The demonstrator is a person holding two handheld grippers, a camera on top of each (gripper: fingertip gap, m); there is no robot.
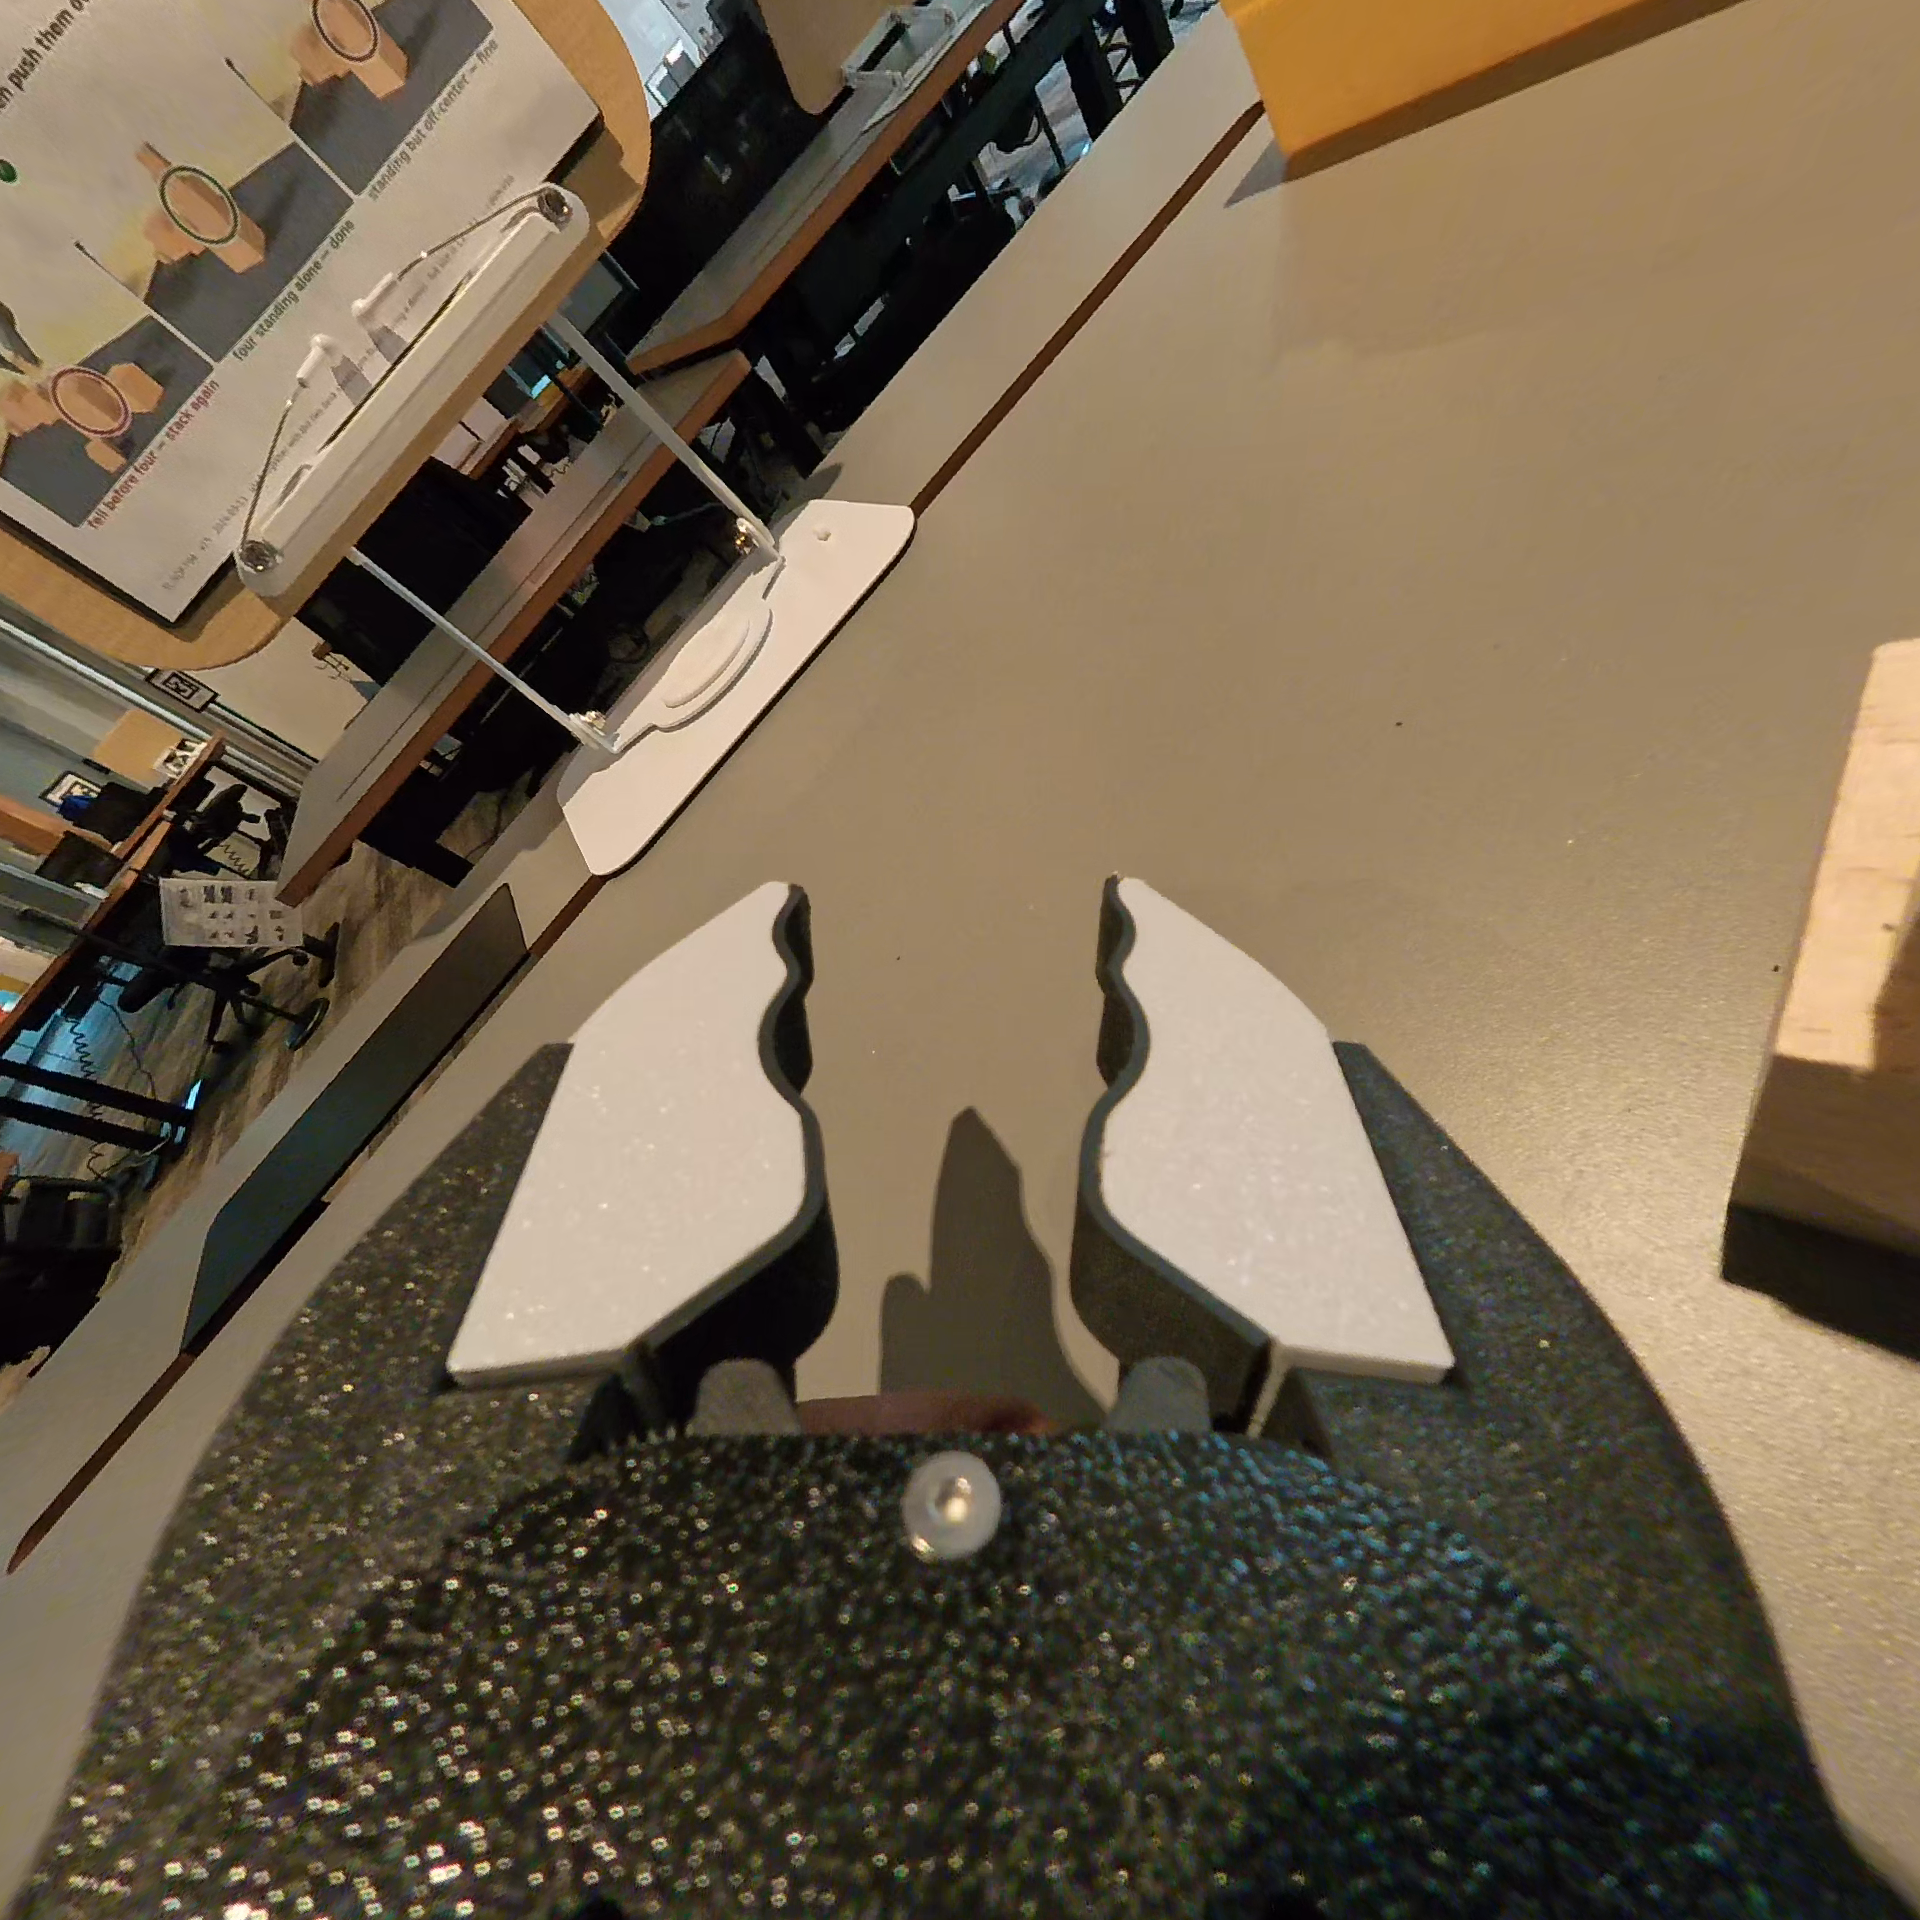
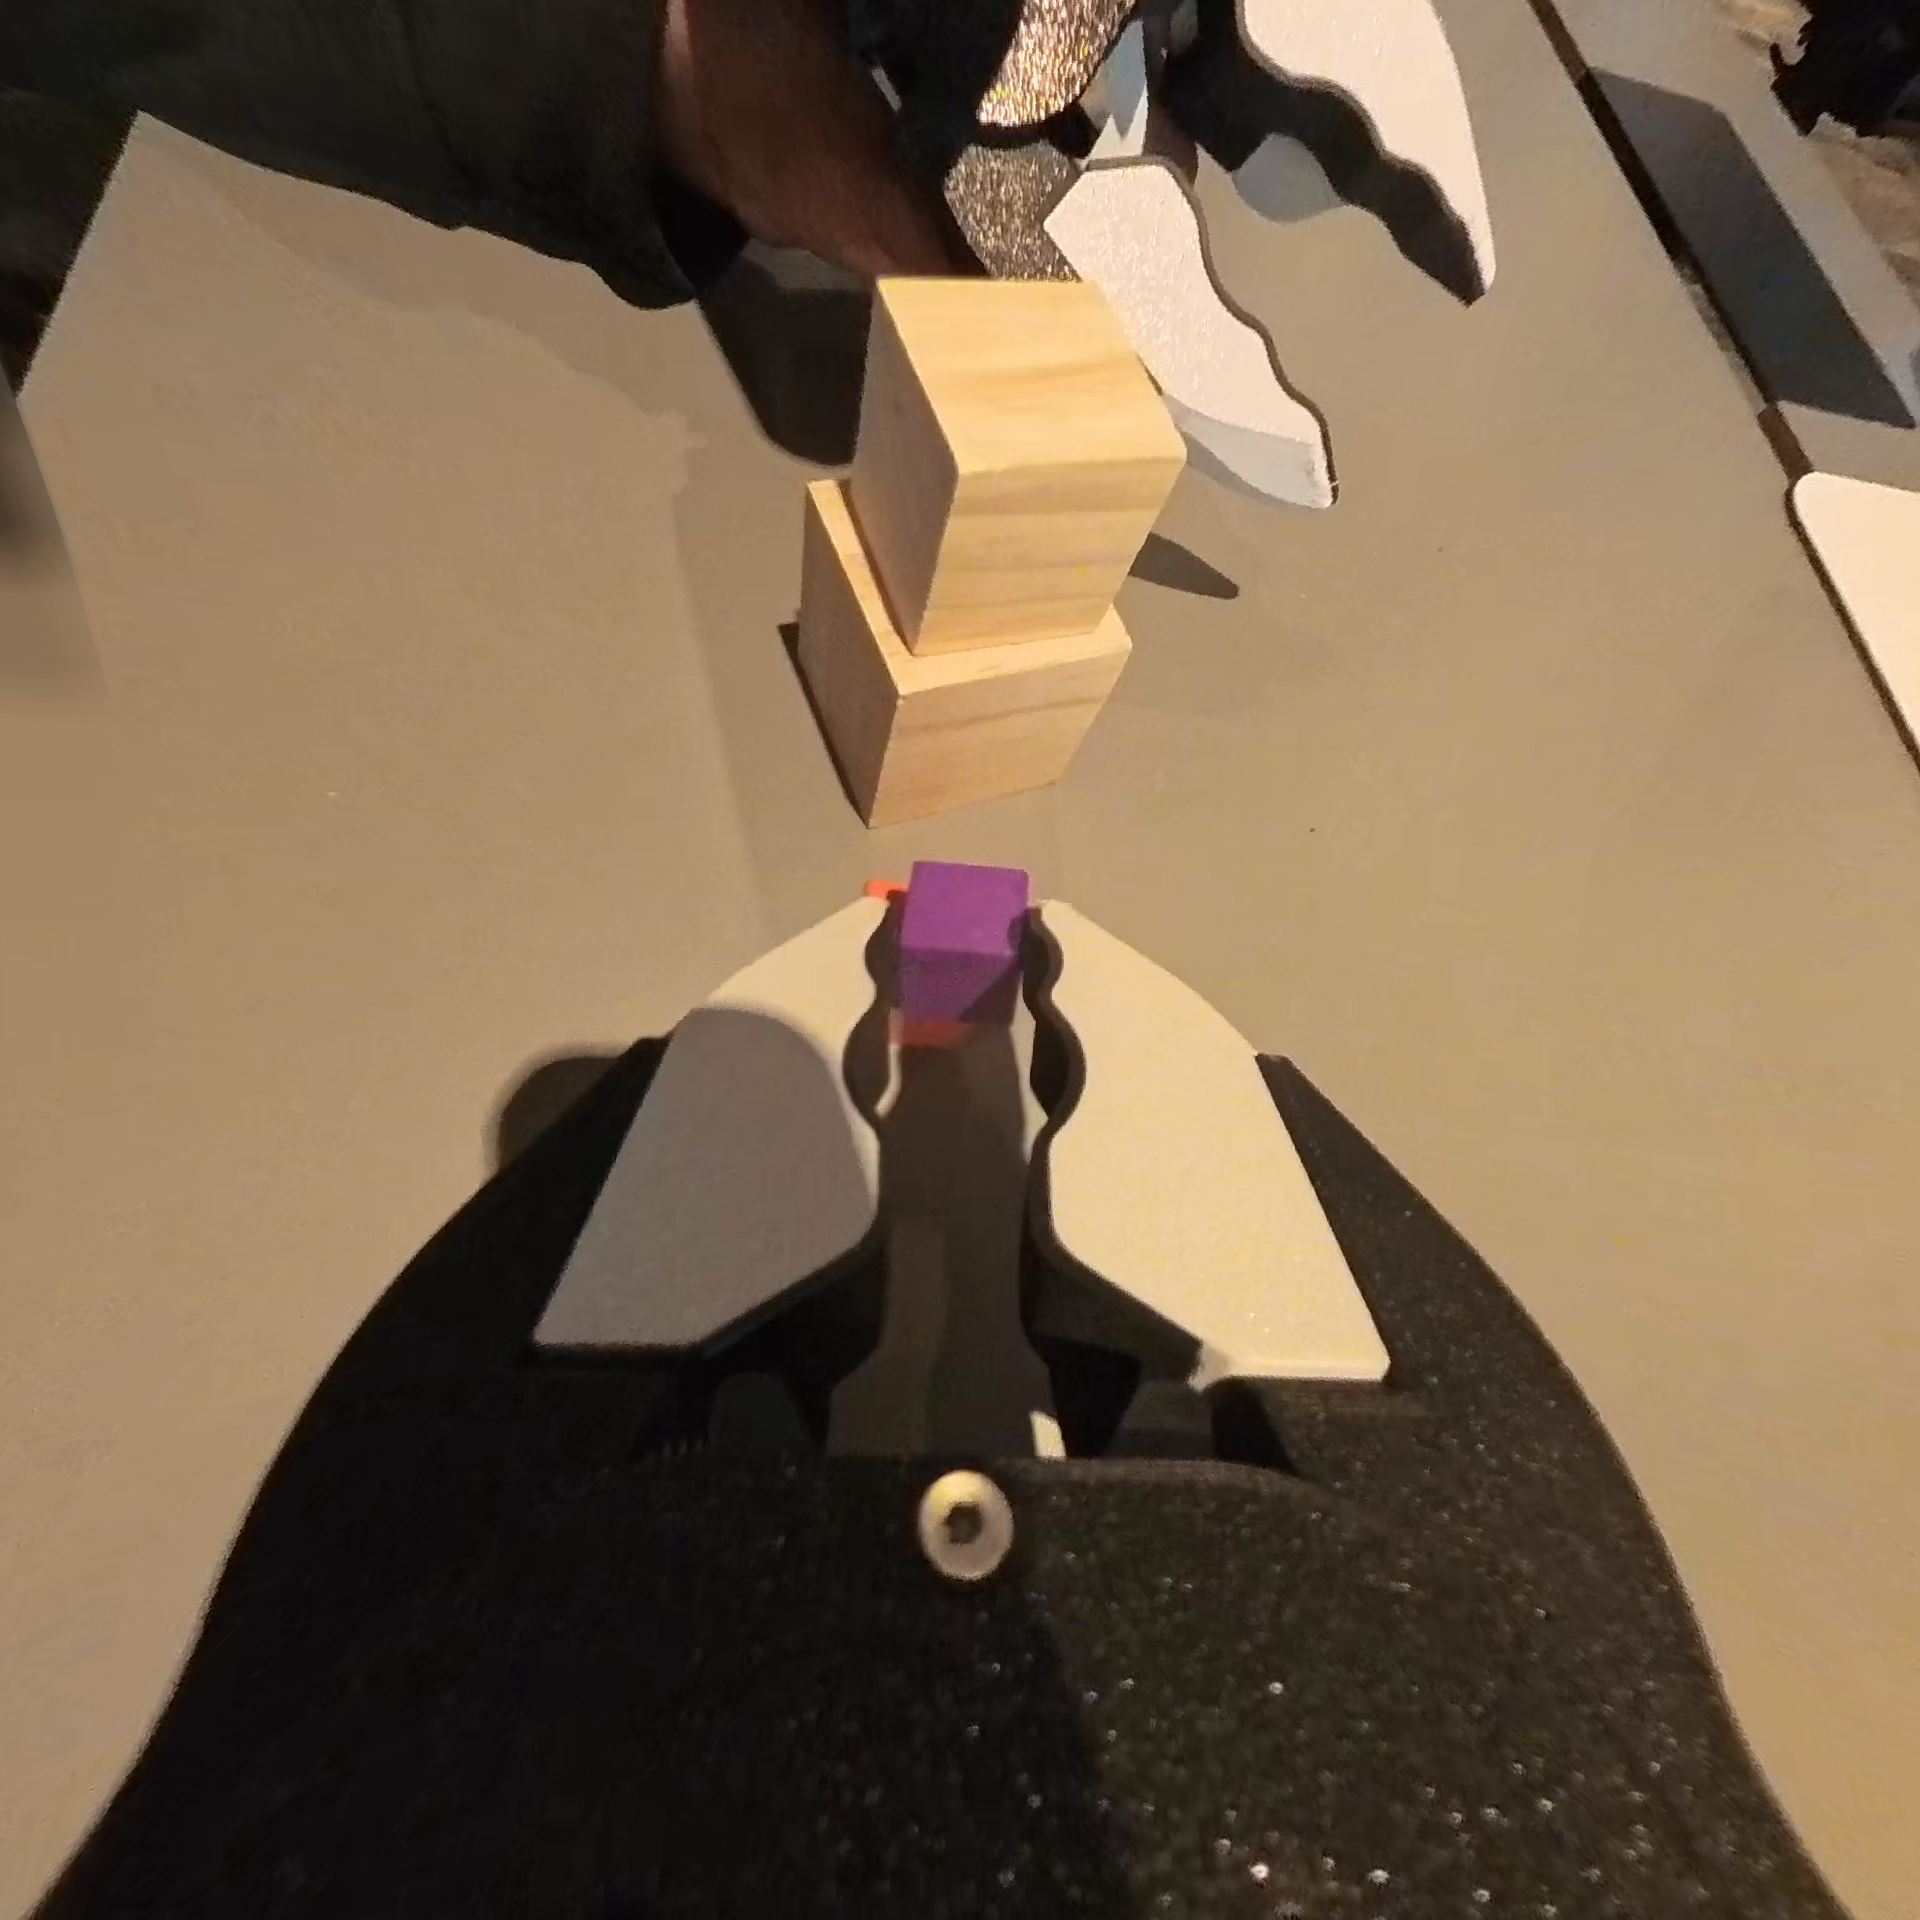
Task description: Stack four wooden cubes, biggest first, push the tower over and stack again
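On table [image 2: 416,727]: two stacked cubes [image 2: 987,561].

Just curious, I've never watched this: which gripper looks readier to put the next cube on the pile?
Probably the right gripper: it grips the purple cube near the two stacked wooden cubes. The left gripper is open and empty.

A white stand [image 1: 727,665] holding an instruction sheet [image 1: 239,239] rests on the grey table [image 1: 1351,623].

I see a grey table [image 2: 416,675]; big wooden cube [image 2: 966,717] sits directly on it, white stand base [image 1: 727,686] near its far edge, yellow block [image 1: 1507,73] at the far corner
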